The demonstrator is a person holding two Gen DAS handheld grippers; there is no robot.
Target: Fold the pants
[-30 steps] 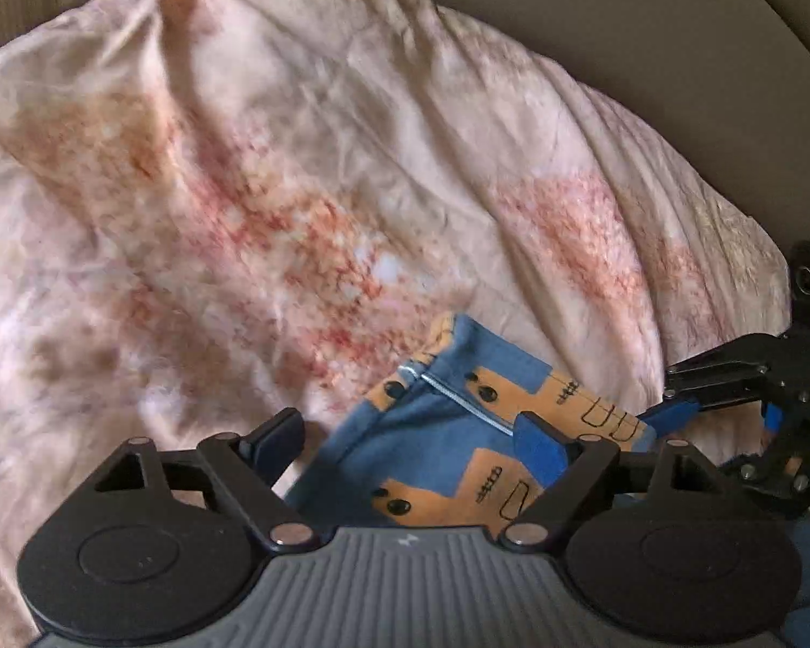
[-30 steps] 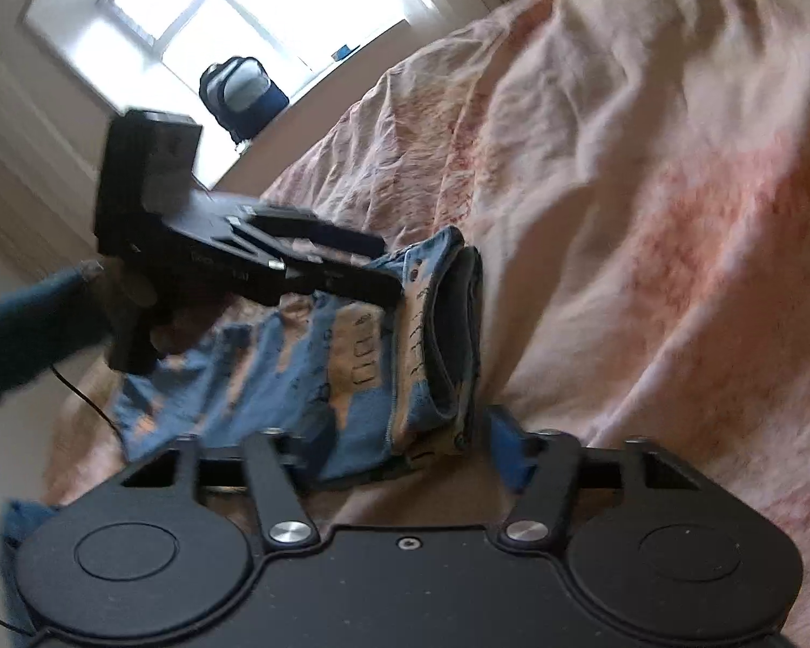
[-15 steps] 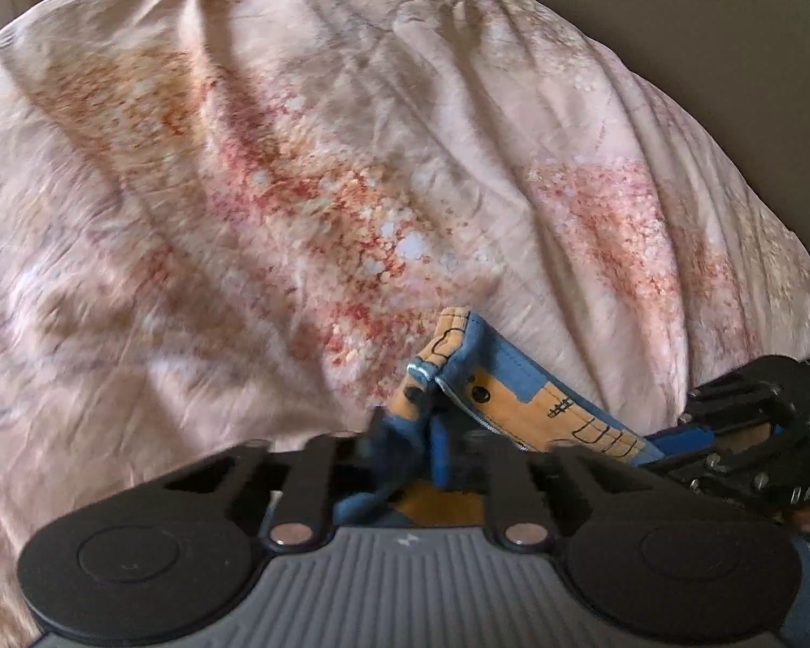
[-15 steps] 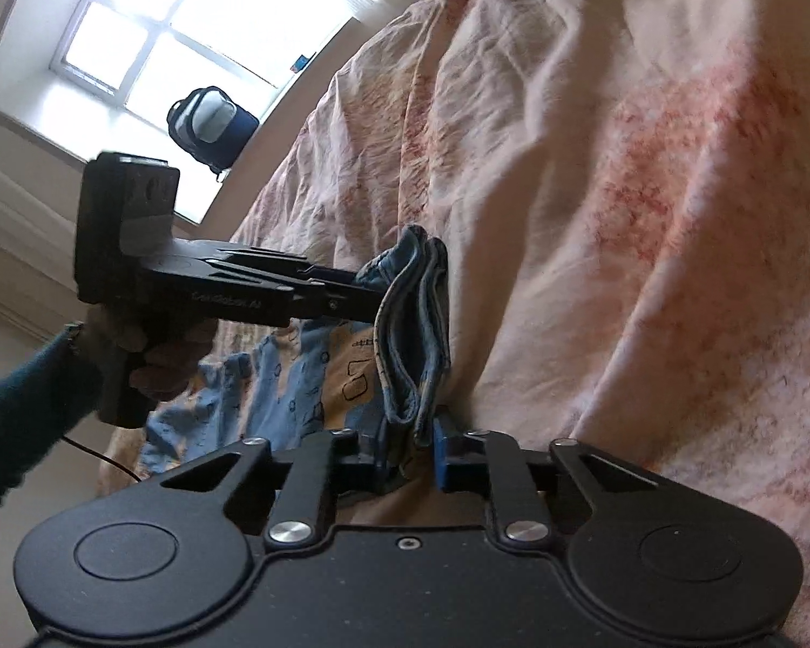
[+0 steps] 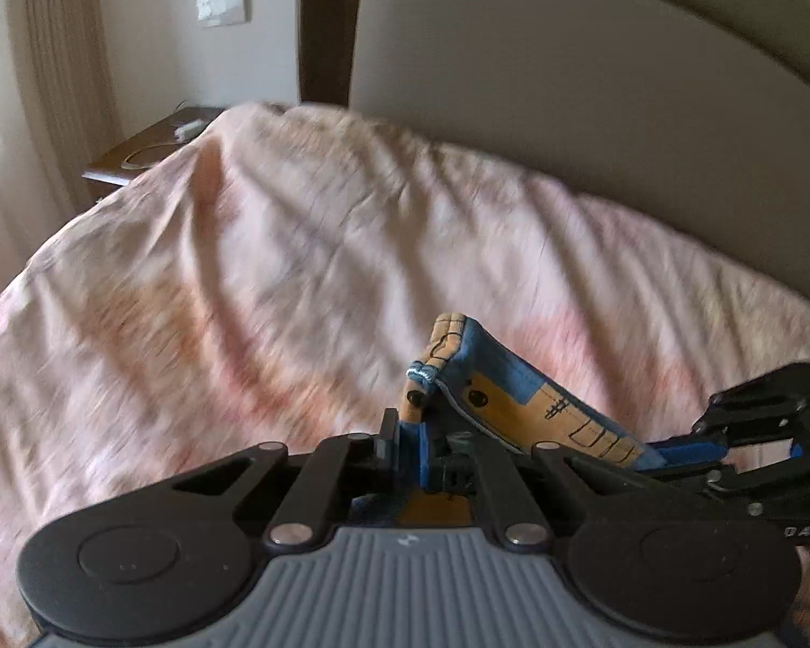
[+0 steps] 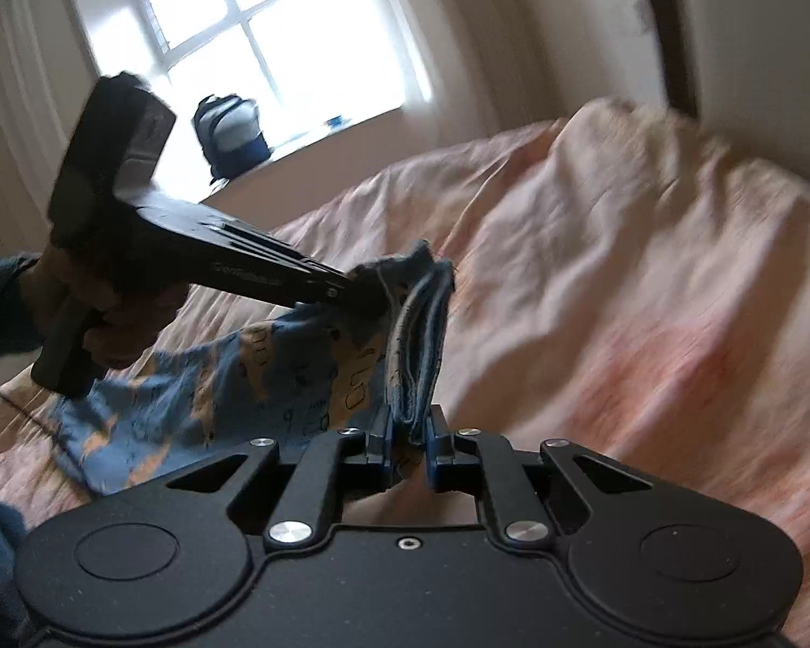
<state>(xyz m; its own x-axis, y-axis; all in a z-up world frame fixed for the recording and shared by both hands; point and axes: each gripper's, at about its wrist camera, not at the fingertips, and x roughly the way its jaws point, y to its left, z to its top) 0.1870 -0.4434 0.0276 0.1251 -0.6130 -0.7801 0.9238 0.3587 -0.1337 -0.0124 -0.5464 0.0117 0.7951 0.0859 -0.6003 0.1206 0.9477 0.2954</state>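
The pants (image 5: 505, 399) are small, blue with orange cartoon prints, and lie partly on a pink bedspread (image 5: 243, 291). My left gripper (image 5: 413, 443) is shut on one corner of their folded edge. My right gripper (image 6: 407, 445) is shut on the other corner of the same edge (image 6: 418, 335), which stands lifted off the bed. The rest of the pants (image 6: 178, 399) hangs down to the bedspread (image 6: 648, 281). The right gripper shows at the right of the left wrist view (image 5: 686, 451). The left gripper shows at the left of the right wrist view (image 6: 367, 289).
A beige headboard (image 5: 594, 97) rises behind the bed. A wooden nightstand (image 5: 151, 151) stands at the bed's far left corner. A window (image 6: 275, 38) with a backpack (image 6: 232, 127) on its sill lies beyond the bed.
Both grippers closed on the pants' edge and then lifted it off the bed. Both views have tilted up, so the walls and window now show.
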